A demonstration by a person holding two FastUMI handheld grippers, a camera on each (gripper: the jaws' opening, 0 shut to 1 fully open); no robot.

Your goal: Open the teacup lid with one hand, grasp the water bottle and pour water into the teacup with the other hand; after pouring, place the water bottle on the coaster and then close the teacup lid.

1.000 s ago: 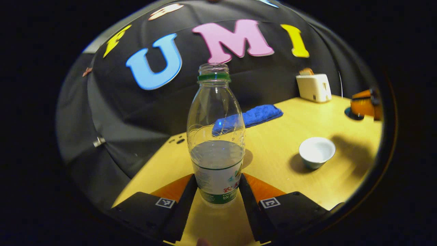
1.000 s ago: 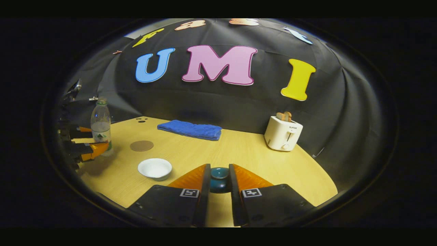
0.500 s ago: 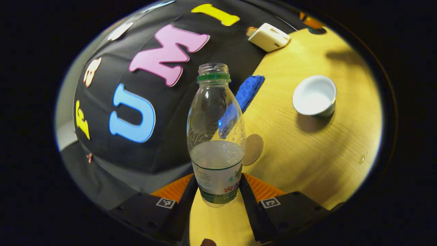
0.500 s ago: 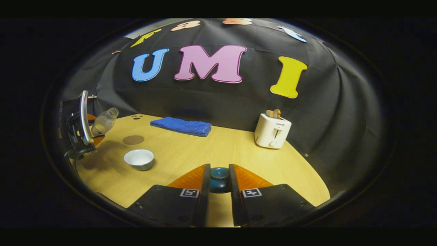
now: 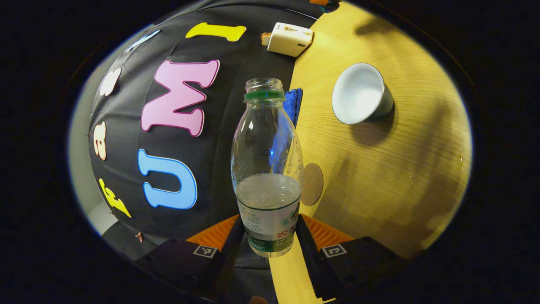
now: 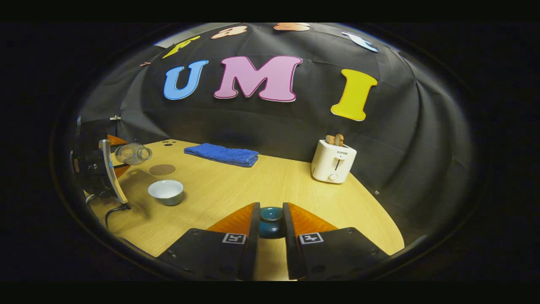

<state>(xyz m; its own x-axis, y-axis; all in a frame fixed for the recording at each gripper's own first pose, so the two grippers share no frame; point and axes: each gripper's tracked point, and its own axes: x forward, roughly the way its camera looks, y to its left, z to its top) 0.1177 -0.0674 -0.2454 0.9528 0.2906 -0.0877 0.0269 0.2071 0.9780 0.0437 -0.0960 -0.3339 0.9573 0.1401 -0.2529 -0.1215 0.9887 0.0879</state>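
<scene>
Left gripper view has the left tool [image 5: 270,234] clamped on the lower, labelled part of the water bottle [image 5: 267,169], one finger on each side. The bottle is clear ribbed plastic with a green neck ring, no cap on, and is partly filled with water. The scene behind it is rolled far over, which I take to mean the bottle is tipped towards the teacup [image 5: 359,93] so that water can run out of the mouth; the right gripper view agrees, showing the bottle [image 6: 133,153] lying close to level above the worktop [image 6: 270,185]. No stream is visible yet, and the mouth is short of the cup rather than over it, so I judge the pour is only being lined up.

The teacup [image 6: 166,191] is a small round bowl, white and glossy inside and darker outside, standing open on the pale wood-grain worktop. Just behind it, away from the holder, lies the coaster [image 6: 162,169], a thin flat brown disc, bare and waiting for the bottle.

Well to the right of the teacup, the right tool [image 6: 270,223] is closed on the teacup lid [image 6: 271,221], a dark blue-green glazed piece with a rounded knob, held off to one side, presumably to keep the cup clear during pouring.
</scene>
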